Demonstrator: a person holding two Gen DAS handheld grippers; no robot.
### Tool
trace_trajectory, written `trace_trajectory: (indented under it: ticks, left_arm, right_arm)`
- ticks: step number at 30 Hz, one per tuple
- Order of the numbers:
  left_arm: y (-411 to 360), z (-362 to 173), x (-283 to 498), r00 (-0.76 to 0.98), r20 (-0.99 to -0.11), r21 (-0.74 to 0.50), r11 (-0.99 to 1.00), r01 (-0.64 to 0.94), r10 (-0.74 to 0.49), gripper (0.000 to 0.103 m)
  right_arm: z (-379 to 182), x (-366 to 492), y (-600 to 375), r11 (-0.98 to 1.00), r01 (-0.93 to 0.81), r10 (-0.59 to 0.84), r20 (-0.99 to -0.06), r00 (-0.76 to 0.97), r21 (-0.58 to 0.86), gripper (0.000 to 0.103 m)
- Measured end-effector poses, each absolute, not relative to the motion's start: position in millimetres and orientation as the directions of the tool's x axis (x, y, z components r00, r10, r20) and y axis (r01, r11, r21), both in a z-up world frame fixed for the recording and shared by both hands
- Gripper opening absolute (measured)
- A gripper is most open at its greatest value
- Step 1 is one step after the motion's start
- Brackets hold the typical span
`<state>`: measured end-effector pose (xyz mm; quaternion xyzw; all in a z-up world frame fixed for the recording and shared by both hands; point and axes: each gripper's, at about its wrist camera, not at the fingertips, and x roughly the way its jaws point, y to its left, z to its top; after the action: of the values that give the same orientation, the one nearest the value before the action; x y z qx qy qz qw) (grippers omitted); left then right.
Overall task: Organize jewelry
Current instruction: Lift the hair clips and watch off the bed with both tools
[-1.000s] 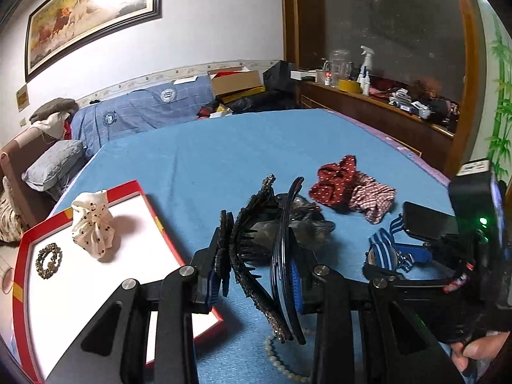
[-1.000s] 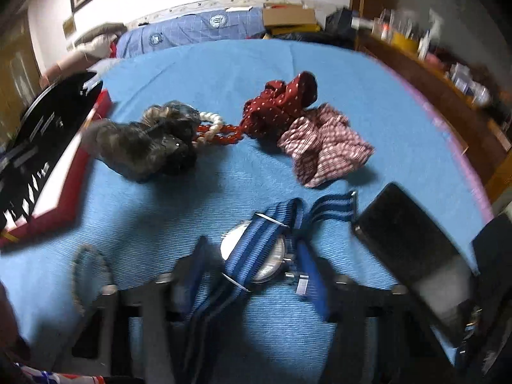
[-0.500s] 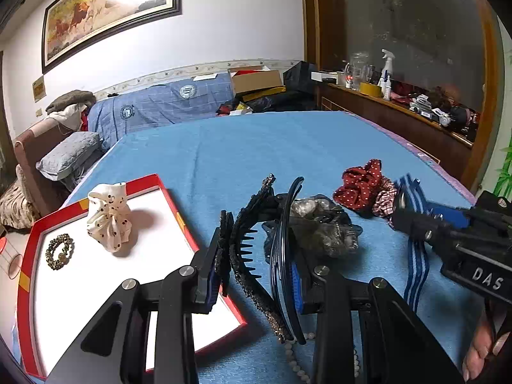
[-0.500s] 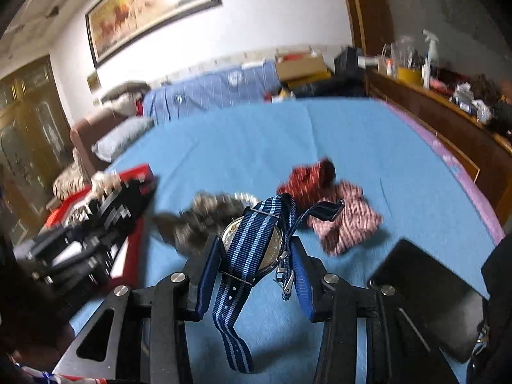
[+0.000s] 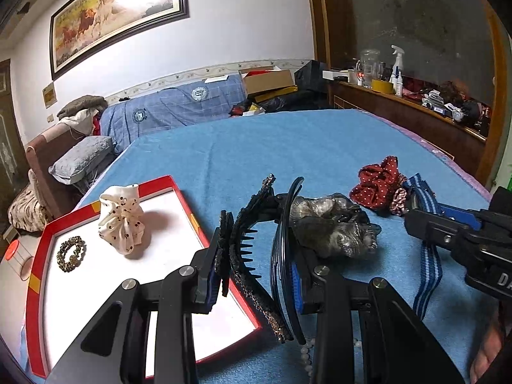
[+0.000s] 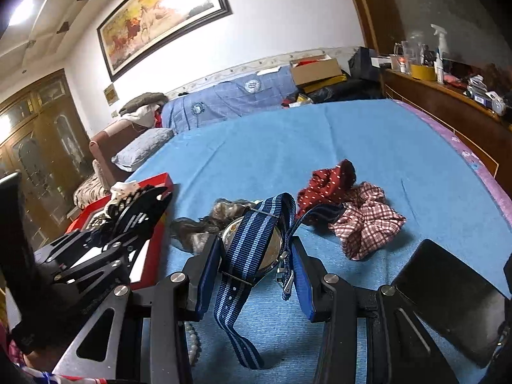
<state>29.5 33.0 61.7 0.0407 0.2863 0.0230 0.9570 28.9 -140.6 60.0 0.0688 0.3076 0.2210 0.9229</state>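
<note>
Raised off the blue cloth (image 6: 368, 147), the right gripper (image 6: 252, 256) clamped a striped watch (image 6: 252, 249); the left gripper (image 5: 256, 256) pinched headbands (image 5: 259, 230) beside the tray (image 5: 188, 198).

Headbands (image 5: 256, 256): dark bundle, one beaded, one toothed, one plain, upright on edge in a grip above the tray's near corner.
Watch (image 6: 256, 246): round case, navy and light-blue striped strap hanging loose, gripped off the bed.
Tray (image 5: 41, 246): red rim, white floor, holding a cream dotted scrunchie (image 5: 120, 224) and a gold-black ring scrunchie (image 5: 71, 253).
On the blue bedcover: grey-brown scrunchie (image 5: 332, 227), red dotted scrunchie (image 6: 326, 185), red-checked scrunchie (image 6: 368, 220), pale bead string (image 5: 305, 352).
</note>
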Motion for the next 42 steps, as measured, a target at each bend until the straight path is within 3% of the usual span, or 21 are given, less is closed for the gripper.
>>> trace_trajectory:
  ticks: [42]
  left_arm:
    - [53, 66, 32, 0.841, -0.524, 0.058, 0.991, -0.124, 0.136, 0.033]
  right_arm:
    - [56, 28, -134, 0.872, -0.417, 0.488, -0.546, 0.681, 0.258, 0.047]
